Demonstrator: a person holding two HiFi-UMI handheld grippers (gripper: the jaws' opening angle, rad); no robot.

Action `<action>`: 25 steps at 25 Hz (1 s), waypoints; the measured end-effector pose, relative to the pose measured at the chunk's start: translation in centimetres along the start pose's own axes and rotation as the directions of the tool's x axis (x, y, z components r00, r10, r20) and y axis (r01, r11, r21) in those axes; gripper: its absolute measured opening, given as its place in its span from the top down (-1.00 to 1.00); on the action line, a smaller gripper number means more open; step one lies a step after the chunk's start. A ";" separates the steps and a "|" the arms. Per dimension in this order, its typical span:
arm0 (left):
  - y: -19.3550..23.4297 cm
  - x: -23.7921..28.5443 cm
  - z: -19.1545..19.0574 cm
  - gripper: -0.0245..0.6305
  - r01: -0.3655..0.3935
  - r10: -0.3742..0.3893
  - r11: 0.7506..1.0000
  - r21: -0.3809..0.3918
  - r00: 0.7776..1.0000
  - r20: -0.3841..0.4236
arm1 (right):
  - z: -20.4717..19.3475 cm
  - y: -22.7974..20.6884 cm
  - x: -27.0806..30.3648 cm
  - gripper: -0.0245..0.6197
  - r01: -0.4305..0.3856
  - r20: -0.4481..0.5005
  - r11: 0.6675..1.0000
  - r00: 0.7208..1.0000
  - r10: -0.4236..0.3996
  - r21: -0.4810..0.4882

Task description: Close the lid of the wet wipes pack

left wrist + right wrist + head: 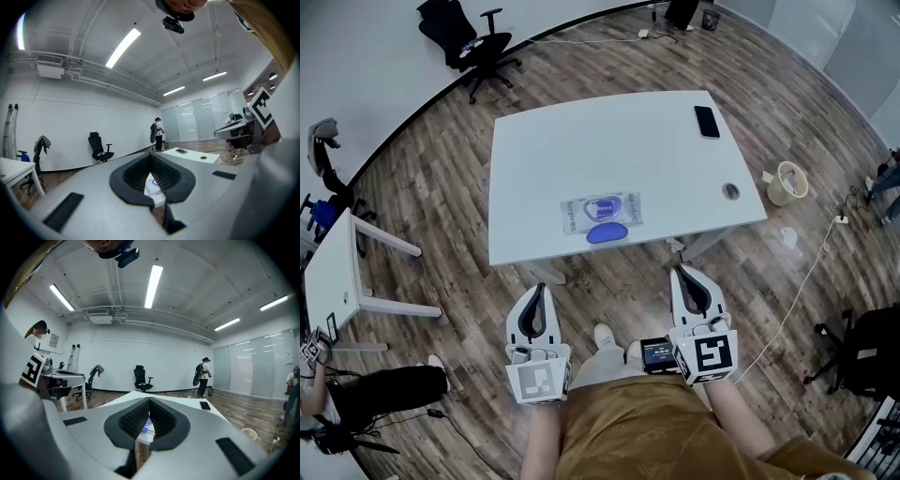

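Observation:
The wet wipes pack [600, 211] lies flat near the front edge of the white table [581, 141]. Its blue oval lid [607, 232] is flipped open toward me and rests on the tabletop. My left gripper [539, 289] and right gripper [682, 272] are held close to my body, short of the table's front edge, pointing at it. Both are shut with nothing between their jaws. In the left gripper view, a sliver of the pack [151, 185] shows through the hollow behind the closed tips of the left gripper [150, 154]. The right gripper view shows the pack [146, 425] the same way behind the right gripper [149, 399].
A black phone [707, 121] lies at the table's far right corner, and a round cable hole [730, 190] is near its right edge. A second white table [333, 272] stands left, an office chair [478, 47] behind, a small bin [787, 183] on the floor right. A person [203, 376] stands far off.

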State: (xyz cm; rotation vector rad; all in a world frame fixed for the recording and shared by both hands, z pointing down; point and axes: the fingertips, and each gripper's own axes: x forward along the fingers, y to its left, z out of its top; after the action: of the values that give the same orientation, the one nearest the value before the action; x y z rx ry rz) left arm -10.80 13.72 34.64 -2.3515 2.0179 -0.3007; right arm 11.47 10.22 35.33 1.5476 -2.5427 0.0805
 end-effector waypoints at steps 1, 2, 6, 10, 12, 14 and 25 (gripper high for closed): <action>0.5 0.5 -0.1 0.91 0.000 0.000 1.000 -0.002 1.000 -0.003 | 0.0 0.0 0.7 0.90 0.003 -0.004 1.000 1.000 -0.003 -0.002; 1.0 0.9 -0.3 0.91 -0.001 0.001 1.000 -0.005 1.000 -0.005 | 0.0 -0.1 1.3 0.90 0.005 -0.006 1.000 1.000 -0.005 -0.003; 2.8 2.5 -0.4 0.91 -0.002 0.002 1.000 -0.016 1.000 -0.007 | 0.3 0.1 3.7 0.90 0.010 -0.008 1.000 1.000 -0.011 -0.011; 3.9 4.0 -0.8 0.91 0.015 -0.015 0.999 -0.031 1.000 -0.010 | 0.2 0.1 5.3 0.90 0.029 -0.027 0.999 0.999 -0.029 -0.016; 4.3 4.9 -1.1 0.91 0.031 -0.032 0.999 -0.036 0.999 -0.014 | -0.1 0.0 5.9 0.90 0.043 -0.041 0.999 0.998 -0.044 -0.013; 4.6 5.8 -1.3 0.91 0.053 -0.053 0.998 -0.039 0.998 -0.015 | -0.1 -0.1 6.5 0.90 0.064 -0.050 0.998 0.997 -0.065 -0.014; 5.6 7.9 -2.0 0.91 0.104 -0.105 0.993 -0.049 0.994 -0.019 | -0.3 -1.1 7.7 0.90 0.139 -0.059 0.990 0.989 -0.139 -0.014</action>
State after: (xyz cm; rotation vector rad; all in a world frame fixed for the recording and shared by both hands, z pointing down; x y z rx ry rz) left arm -15.44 5.30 36.79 -2.4986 1.9352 -0.2852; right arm 8.99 3.00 36.87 1.6873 -2.3792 0.0958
